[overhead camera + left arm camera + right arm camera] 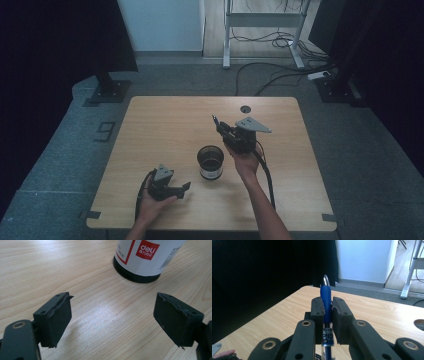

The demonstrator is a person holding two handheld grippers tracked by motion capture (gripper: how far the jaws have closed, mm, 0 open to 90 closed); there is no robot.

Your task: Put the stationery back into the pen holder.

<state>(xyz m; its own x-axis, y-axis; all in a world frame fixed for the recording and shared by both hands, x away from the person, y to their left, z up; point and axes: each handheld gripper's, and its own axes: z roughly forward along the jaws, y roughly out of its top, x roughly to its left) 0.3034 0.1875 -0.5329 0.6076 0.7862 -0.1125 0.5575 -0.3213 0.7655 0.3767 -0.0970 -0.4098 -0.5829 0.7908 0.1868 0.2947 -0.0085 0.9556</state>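
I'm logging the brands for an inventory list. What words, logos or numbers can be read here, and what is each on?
"deli", white on a red square, with small characters under it too small to read: on the pen pot label.
Barcode and fine print at the label's right edge: too small to read.
"Cli...", cut off by the jaws: on the pen barrel, held in the right gripper.

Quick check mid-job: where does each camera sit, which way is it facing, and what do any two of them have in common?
High view: above the table's near side, facing forward and down; forearms, left gripper, right gripper.
Left gripper view: low over the table, facing the cup's base; own jaws wide apart.
Right gripper view: raised, facing the far edge and dark curtain; jaws clamp a pen.
Shared: high and left views both show the cup.
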